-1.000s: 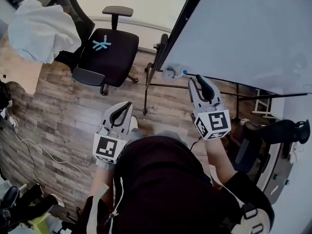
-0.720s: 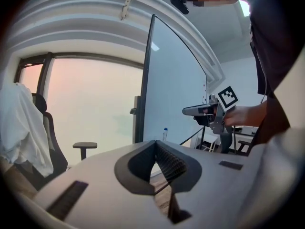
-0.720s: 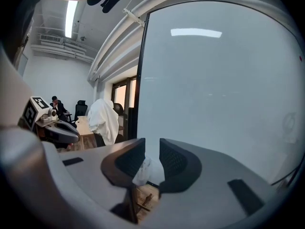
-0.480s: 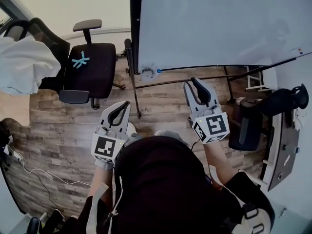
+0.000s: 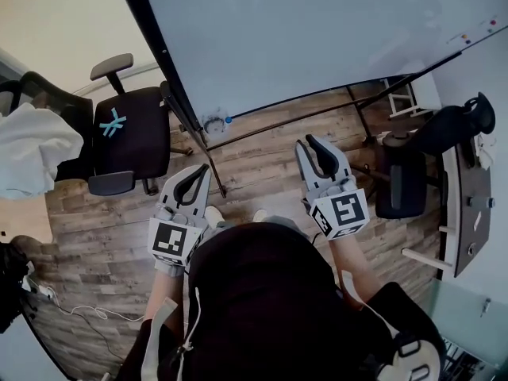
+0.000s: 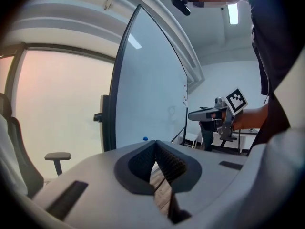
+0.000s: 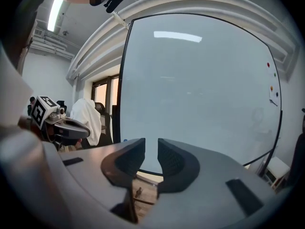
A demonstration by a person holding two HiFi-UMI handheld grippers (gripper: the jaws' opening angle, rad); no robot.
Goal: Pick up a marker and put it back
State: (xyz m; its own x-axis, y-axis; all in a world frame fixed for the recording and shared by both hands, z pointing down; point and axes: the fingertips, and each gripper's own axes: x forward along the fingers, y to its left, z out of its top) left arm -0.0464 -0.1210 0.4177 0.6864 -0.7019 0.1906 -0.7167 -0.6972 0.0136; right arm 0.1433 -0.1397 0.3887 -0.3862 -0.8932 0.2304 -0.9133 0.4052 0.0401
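In the head view, the left gripper [image 5: 207, 169] was held low over the wood floor [image 5: 262, 161], its fingers closed tip to tip with nothing in them. The right gripper [image 5: 307, 143] was raised a little nearer the whiteboard [image 5: 317, 38], its fingers a narrow slit apart and empty. The marker [image 5: 228, 120], of which only the blue cap could be made out, lay at the bottom edge of the whiteboard near its left corner, just beside a small round pale object [image 5: 213, 125] and well apart from both grippers. A black office chair [image 5: 127, 137] with a light blue cross on the seat stood to the left, and a white cloth [image 5: 36, 161] hung over another chair behind it.

In the left gripper view, the fingers [image 6: 167, 159] met at their tips and held nothing. Past them, the marker's blue cap [image 6: 145, 139] showed at the foot of the whiteboard [image 6: 152, 89]. The right gripper [image 6: 193, 115] was at the right, level with the board's lower edge.

In the right gripper view, the fingers [image 7: 174, 161] stood narrowly apart with only the whiteboard [image 7: 200, 94] visible through the gap. A tiny blue speck, probably the marker [image 7: 125, 140], sat just left of the left finger. The left gripper [image 7: 87, 130] and the white cloth [image 7: 86, 116] were at the far left.
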